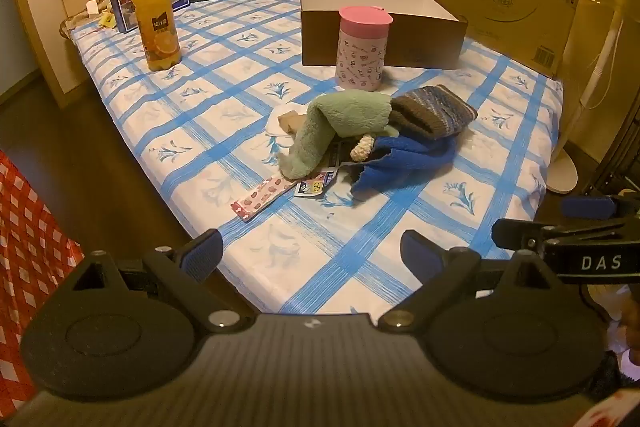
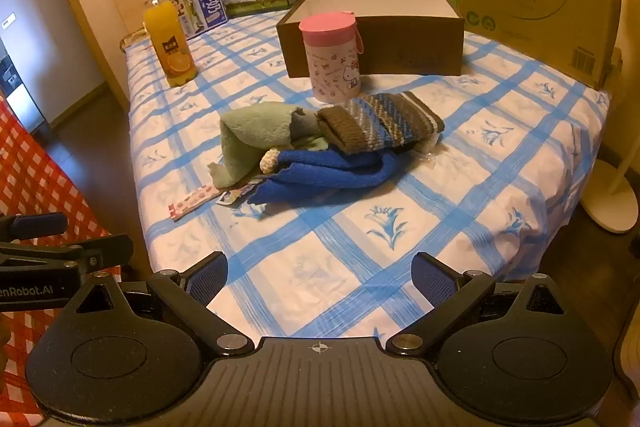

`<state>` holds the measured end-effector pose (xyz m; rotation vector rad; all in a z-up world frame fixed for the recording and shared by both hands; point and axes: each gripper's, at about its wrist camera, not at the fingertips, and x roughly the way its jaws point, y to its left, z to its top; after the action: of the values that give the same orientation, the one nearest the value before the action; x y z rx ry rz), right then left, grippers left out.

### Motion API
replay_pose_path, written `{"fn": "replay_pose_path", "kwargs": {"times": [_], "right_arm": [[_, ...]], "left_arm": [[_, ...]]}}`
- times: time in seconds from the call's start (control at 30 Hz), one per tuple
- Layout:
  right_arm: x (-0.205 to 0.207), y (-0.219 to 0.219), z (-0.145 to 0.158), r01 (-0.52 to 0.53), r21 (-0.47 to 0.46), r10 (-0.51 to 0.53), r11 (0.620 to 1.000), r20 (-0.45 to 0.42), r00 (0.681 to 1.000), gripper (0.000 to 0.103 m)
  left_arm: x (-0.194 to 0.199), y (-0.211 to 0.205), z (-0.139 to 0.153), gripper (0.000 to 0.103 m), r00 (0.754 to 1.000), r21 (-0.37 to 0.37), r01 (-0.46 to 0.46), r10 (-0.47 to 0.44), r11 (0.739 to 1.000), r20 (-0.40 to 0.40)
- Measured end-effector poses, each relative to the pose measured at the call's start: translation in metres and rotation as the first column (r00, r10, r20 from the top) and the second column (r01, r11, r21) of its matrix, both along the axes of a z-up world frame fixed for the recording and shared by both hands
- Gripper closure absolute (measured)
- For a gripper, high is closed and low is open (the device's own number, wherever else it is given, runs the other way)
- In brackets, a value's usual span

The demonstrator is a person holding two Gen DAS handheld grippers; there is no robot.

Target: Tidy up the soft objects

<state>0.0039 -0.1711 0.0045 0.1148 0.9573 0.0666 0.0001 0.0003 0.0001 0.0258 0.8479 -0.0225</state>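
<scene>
A surface covered with a white cloth checked in blue (image 1: 248,75) carries a small heap of soft things near its middle. A fluffy pale green towel (image 1: 336,123) drapes over the left of the heap, a brown and blue striped knitted cloth (image 1: 434,113) lies on the right, and a crumpled royal blue towel (image 1: 404,159) spreads along the front, touching both. A cream frilled scrunchie (image 1: 362,147) sits where the 3 meet. Flat printed packets (image 1: 262,197) lie just beside the green towel's front edge.

Behind the heap stands a pink-lidded cylindrical canister (image 1: 362,47), and behind that an open brown cardboard box with a white inside (image 1: 424,39). A bottle of orange juice (image 1: 156,15) stands well apart at the left.

The left hand-held gripper (image 1: 312,253) and the right hand-held gripper (image 2: 320,277) both hover over the near edge, released wide, nothing between their blue pads.
</scene>
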Motion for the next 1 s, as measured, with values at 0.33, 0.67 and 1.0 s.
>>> {"fn": "replay_pose_path", "kwargs": {"times": [0.33, 0.67, 1.0], "right_arm": [[0.0000, 0.0003, 0.0000, -0.001, -0.004, 0.001, 1.000, 0.000, 1.000, 0.005], [0.0001, 0.0001, -0.0003, -0.001, -0.003, 0.001, 1.000, -0.001, 1.000, 0.005], [0.0001, -0.0002, -0.0009, -0.001, -0.004, 0.001, 1.000, -0.002, 1.000, 0.005]], "left_arm": [[-0.0001, -0.0001, 0.0001, 0.008, 1.000, 0.005, 0.000, 0.000, 1.000, 0.003], [-0.0001, -0.0001, 0.0001, 0.008, 1.000, 0.005, 0.000, 0.000, 1.000, 0.003], [-0.0001, -0.0002, 0.0000, 0.008, 1.000, 0.005, 0.000, 0.000, 1.000, 0.003]]}}
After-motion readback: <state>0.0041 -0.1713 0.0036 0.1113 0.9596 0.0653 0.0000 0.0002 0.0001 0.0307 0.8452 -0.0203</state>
